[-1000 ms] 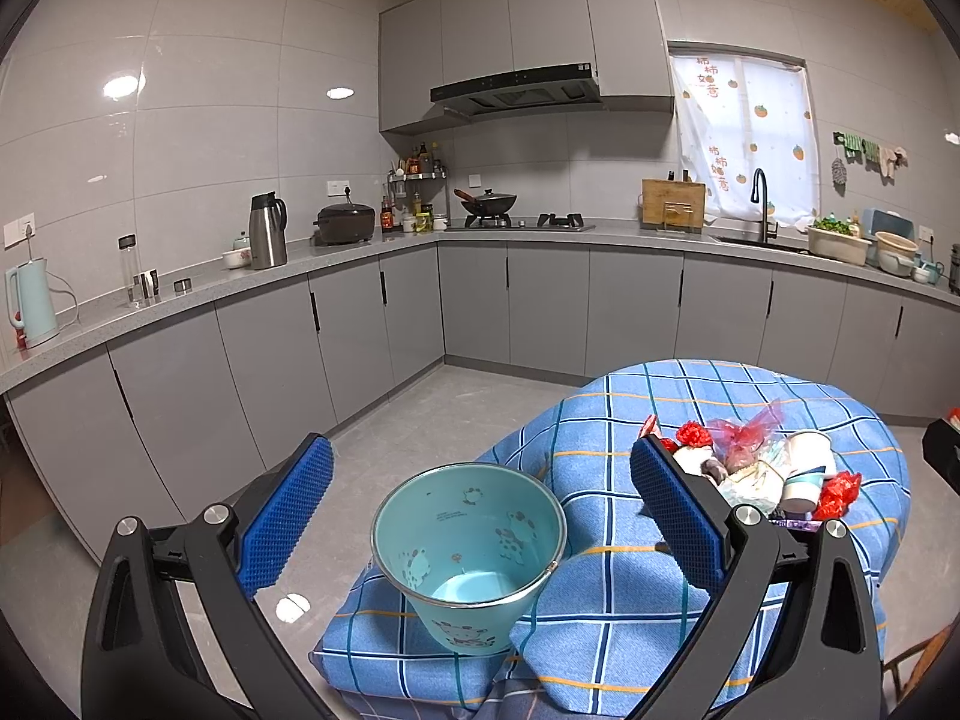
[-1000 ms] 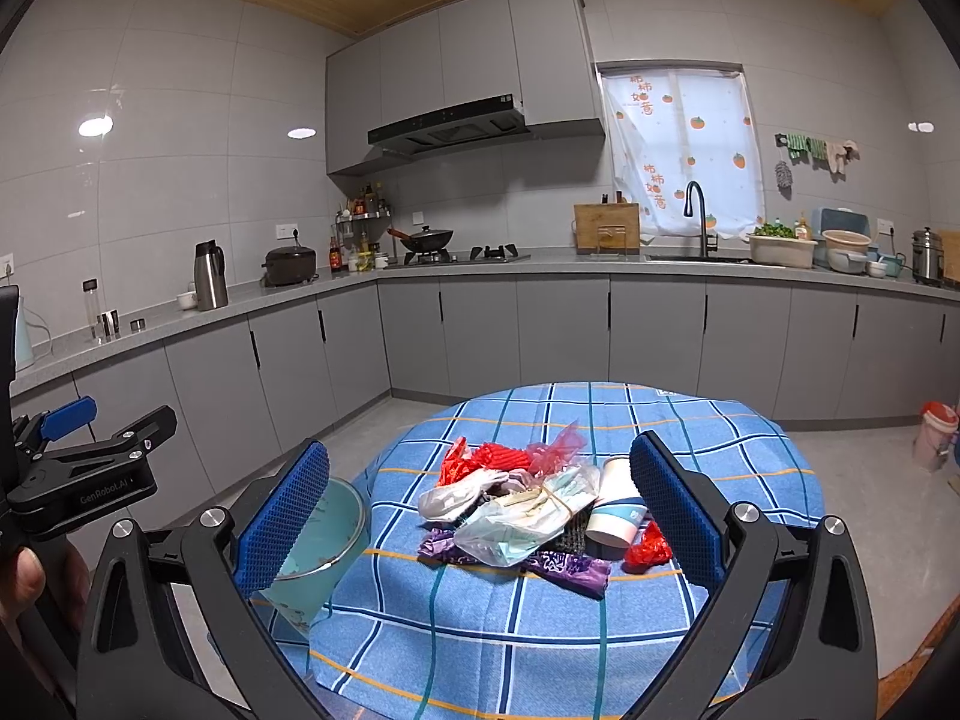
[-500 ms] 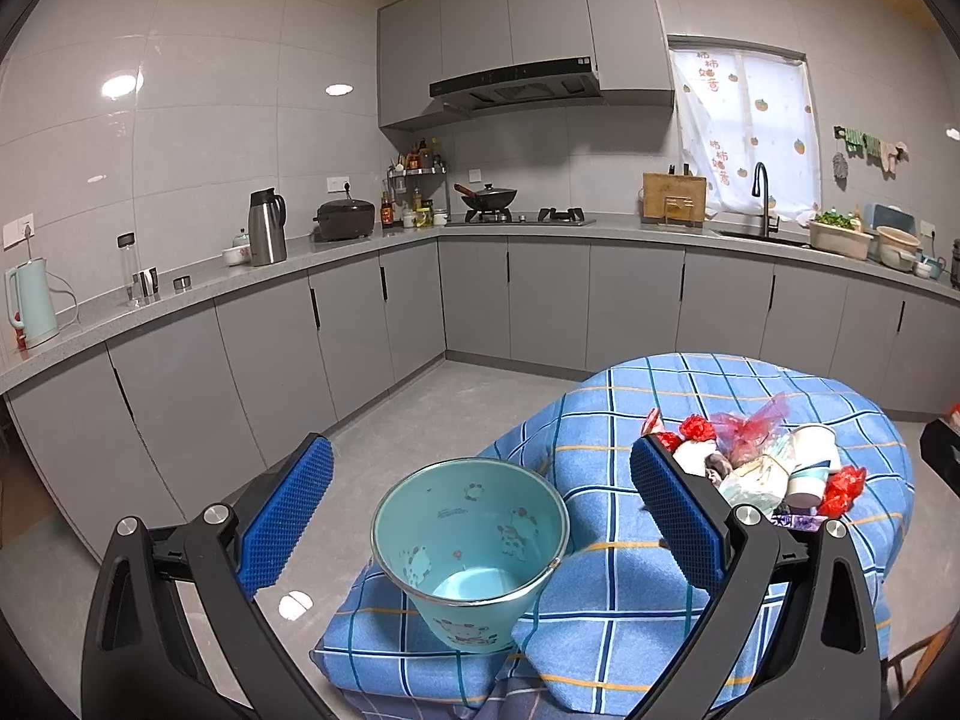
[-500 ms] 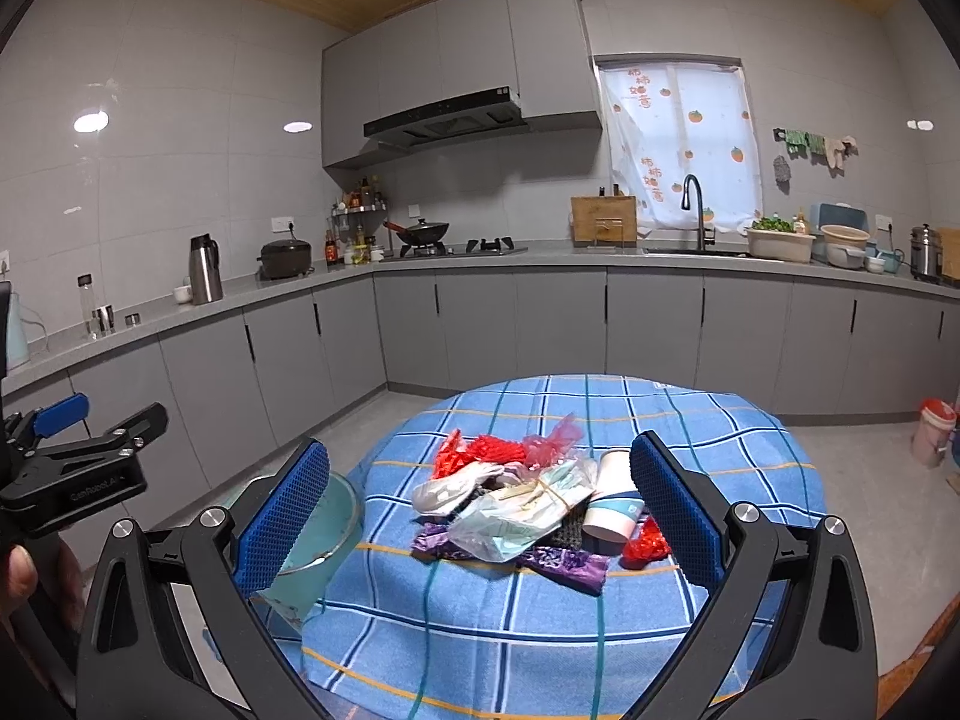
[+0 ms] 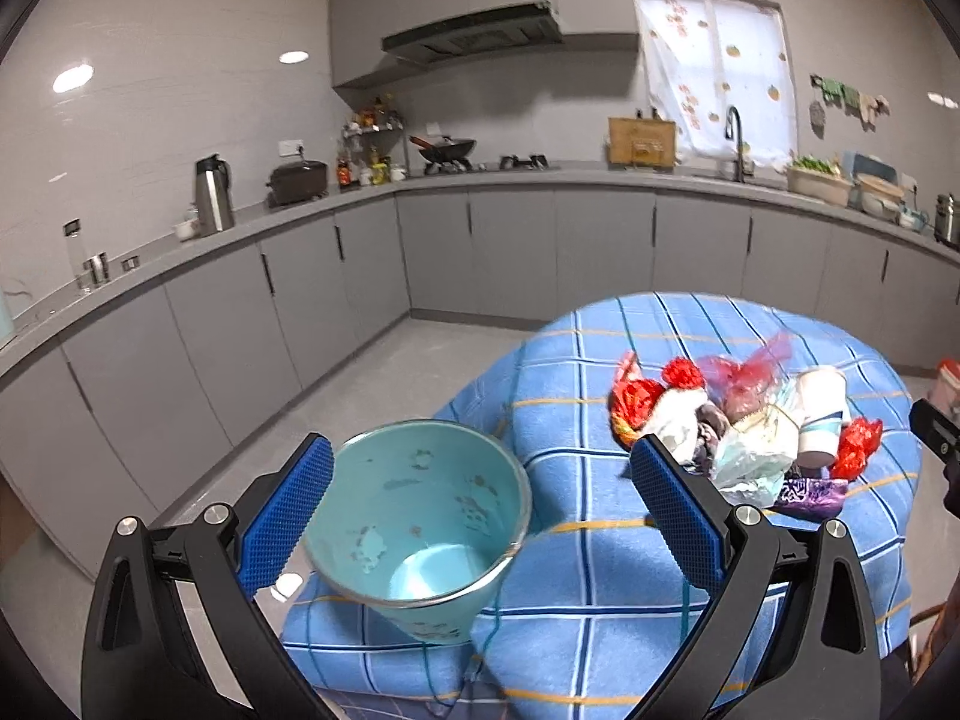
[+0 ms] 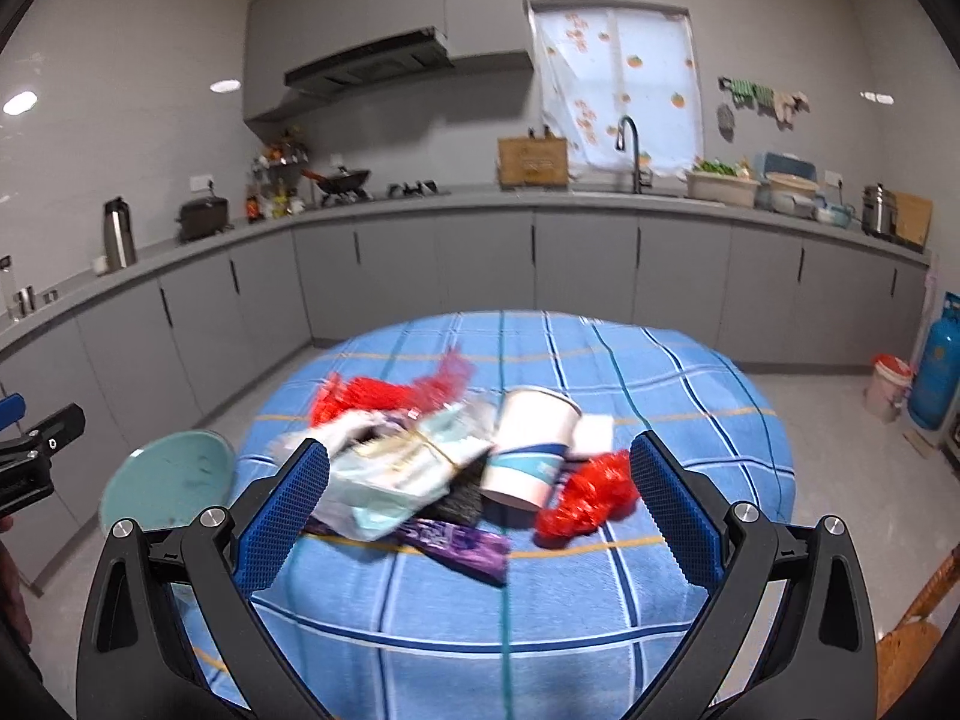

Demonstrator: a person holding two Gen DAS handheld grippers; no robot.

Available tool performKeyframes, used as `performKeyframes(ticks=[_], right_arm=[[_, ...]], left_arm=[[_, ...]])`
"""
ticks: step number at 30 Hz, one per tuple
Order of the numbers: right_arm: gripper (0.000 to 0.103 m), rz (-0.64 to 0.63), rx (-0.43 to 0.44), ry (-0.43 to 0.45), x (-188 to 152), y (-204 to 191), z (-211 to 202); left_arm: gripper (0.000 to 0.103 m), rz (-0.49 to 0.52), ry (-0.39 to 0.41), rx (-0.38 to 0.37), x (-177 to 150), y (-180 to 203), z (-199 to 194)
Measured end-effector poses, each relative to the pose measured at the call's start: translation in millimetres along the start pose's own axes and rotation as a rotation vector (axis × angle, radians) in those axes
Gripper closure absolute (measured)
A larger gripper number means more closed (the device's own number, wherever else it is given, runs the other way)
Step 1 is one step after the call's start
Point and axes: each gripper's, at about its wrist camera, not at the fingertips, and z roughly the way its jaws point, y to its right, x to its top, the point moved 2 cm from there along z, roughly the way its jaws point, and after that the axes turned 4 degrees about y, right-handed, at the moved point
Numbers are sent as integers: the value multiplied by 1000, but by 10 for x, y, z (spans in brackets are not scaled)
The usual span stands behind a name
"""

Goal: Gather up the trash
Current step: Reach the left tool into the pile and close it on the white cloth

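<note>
A pile of trash (image 6: 456,456) lies on the blue checked tablecloth (image 6: 690,396): red wrappers, a paper cup (image 6: 528,450), a pale plastic bag, a purple wrapper (image 6: 456,540). The pile also shows in the left wrist view (image 5: 744,426). A teal bin (image 5: 420,516) stands at the table's left edge, also in the right wrist view (image 6: 162,480). My left gripper (image 5: 474,516) is open around the bin's rim without touching it. My right gripper (image 6: 477,510) is open and empty, just in front of the pile.
Grey kitchen cabinets and a countertop (image 6: 540,204) run along the back and left walls. A blue gas cylinder (image 6: 933,360) and a small bucket (image 6: 888,384) stand on the floor at the right. A wooden chair (image 6: 912,630) is at the lower right.
Both grippers have moved forward and closer to the table. The bin and the trash pile appear larger. The jaws stay open.
</note>
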Motion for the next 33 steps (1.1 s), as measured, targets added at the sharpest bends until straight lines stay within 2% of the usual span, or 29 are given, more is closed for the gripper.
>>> performKeyframes(ticks=[9,19,22,25,28,30,32,33], right_arm=[[5,38,-65,-63,-125,316,408],[5,71,-136,-107,-283,534,718],[5,83,-132,-120,-332,556,792],[5,82,-129,-127,-377,570,843],[5,89,-127,-135,-409,583,874],[5,88,-125,-141,-423,566,895],[5,84,-118,-151,-432,528,915],[5,83,-115,-153,-430,516,916]], left_arm=[[6,82,-20,-89,16,525,586],[6,127,-94,-172,-89,936,1261],[10,133,-129,-204,-149,1026,1419],[21,144,-159,-234,-198,1107,1551],[41,139,-185,-289,-234,1175,1619],[77,139,-209,-336,-254,1216,1639],[90,148,-212,-367,-265,1253,1610],[92,148,-206,-382,-257,1264,1576]])
